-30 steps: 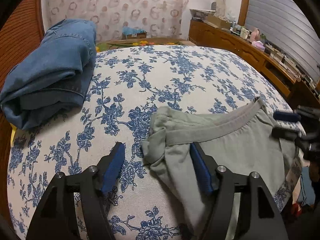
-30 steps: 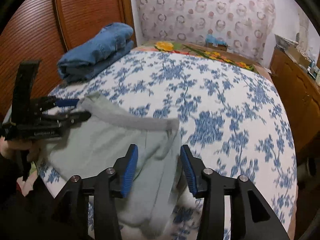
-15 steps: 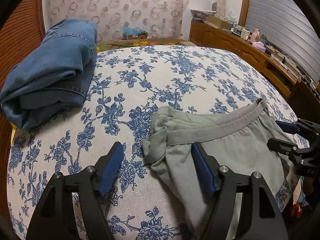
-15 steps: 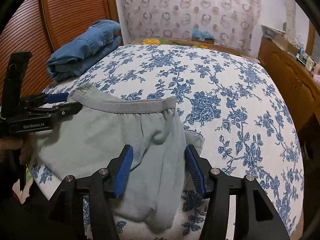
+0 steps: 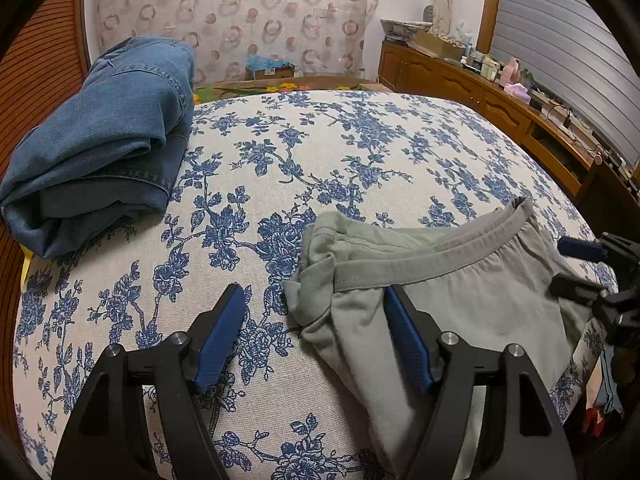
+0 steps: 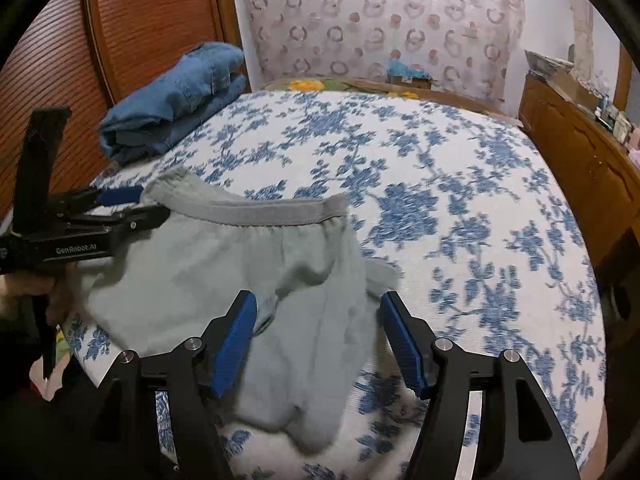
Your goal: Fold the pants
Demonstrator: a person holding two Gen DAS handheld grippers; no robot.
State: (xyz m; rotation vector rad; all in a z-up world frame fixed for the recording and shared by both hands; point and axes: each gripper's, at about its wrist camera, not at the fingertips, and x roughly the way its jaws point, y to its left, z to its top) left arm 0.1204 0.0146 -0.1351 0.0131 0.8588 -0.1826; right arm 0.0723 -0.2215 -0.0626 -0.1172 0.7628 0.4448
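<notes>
Left wrist view showed the left gripper [image 5: 314,334] released, its blue pads spread wide over the bedspread [image 5: 360,148], with the bunched corner of the grey pants [image 5: 452,292] lying between them and nothing pinched. The waistband [image 5: 420,266] ran away from that corner toward the right gripper [image 5: 576,266], seen there edge-on beyond the far end of the band. From the right wrist view, the right gripper [image 6: 316,336] had just been opening; its pads straddled a loose fold of the pants without pressing it, so it too was released. Just ahead of its fingers the cloth draped toward the near edge of the bed, part of it hanging over. Folded jeans [image 5: 96,148] sat well ahead and to the left of the left gripper, clear of the work. As I judged it, the chief risk was the overhanging portion dragging the pants off the edge once neither gripper held them. A second risk was closing on the crumpled corner and catching one layer only, which would skew the fold and leave the waistband twisted.
</notes>
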